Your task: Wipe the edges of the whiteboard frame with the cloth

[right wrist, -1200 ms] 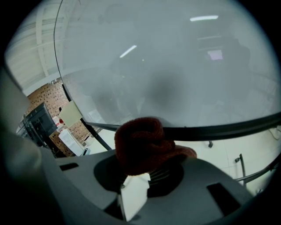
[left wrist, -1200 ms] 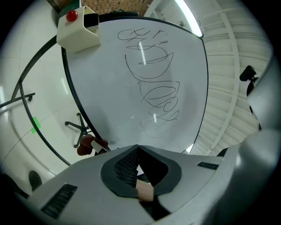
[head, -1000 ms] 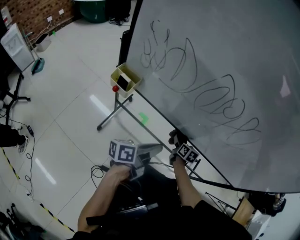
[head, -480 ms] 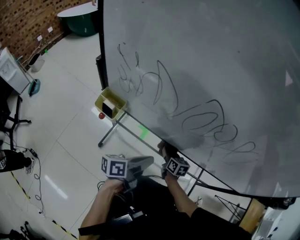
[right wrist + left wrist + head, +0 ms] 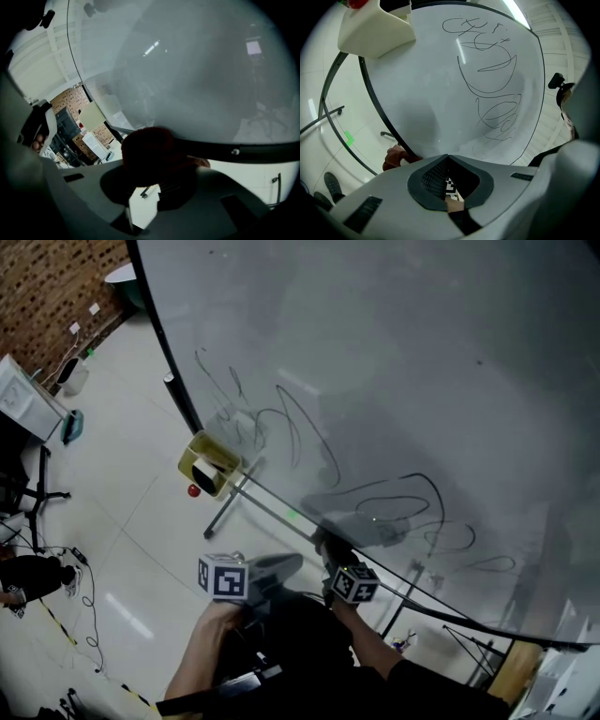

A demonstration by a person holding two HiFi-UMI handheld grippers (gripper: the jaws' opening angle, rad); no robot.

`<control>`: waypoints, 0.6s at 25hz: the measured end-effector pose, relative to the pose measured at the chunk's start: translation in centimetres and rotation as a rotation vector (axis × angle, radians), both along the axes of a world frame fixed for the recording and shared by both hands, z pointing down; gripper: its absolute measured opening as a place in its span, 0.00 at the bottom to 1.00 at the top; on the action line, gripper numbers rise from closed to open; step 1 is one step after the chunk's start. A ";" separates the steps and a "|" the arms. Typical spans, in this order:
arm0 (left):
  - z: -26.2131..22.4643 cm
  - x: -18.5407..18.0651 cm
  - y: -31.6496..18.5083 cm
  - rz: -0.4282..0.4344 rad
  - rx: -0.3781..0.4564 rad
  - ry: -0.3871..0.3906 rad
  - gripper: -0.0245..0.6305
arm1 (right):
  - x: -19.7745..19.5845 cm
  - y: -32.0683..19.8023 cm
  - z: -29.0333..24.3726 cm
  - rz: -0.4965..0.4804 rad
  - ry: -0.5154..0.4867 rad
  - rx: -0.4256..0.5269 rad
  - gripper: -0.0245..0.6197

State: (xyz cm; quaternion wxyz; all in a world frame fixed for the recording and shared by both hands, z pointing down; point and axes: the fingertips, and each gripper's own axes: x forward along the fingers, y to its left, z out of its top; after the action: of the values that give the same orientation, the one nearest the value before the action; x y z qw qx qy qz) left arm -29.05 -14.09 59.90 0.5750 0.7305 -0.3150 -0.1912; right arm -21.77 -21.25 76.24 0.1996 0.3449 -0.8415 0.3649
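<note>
My right gripper (image 5: 332, 553) clamps the dark red cloth (image 5: 149, 151) against the bottom edge of the whiteboard frame (image 5: 253, 151), which runs away to both sides. My left gripper (image 5: 446, 157), jaws together and empty, hangs just beside it.

The person wears black: a dark sleeve (image 5: 412, 685) shows at five o'clock in the head view, with more black clothing at six o'clock. The left gripper (image 5: 292, 564) has a smooth, pale grey, wedge-shaped shell. At its nine o'clock end sits a white left cube (image 5: 225, 577) printed with black square markers. In the left gripper view its dark pads (image 5: 433, 176) look mesh-textured, and ribbed black insets (image 5: 365, 213) are set into the shell. The right gripper (image 5: 330, 549) carries a similar right cube (image 5: 354, 584).
</note>
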 end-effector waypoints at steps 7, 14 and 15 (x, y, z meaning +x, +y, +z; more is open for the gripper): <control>0.2 -1.2 -0.6 0.023 0.003 0.009 0.03 | -1.0 -0.6 -0.6 0.008 0.015 0.012 0.17; 0.3 -4.5 0.4 0.090 0.017 0.030 0.03 | -2.4 -0.9 -0.1 0.110 0.071 0.016 0.17; 0.1 -5.2 0.6 0.101 0.023 0.029 0.03 | -2.4 -1.0 0.0 0.140 0.084 0.016 0.17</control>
State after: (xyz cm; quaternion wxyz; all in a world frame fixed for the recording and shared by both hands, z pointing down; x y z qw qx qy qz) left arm -34.24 -13.47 60.03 0.5800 0.7491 -0.2672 -0.1762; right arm -24.13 -22.22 76.25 0.2059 0.4196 -0.8091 0.3564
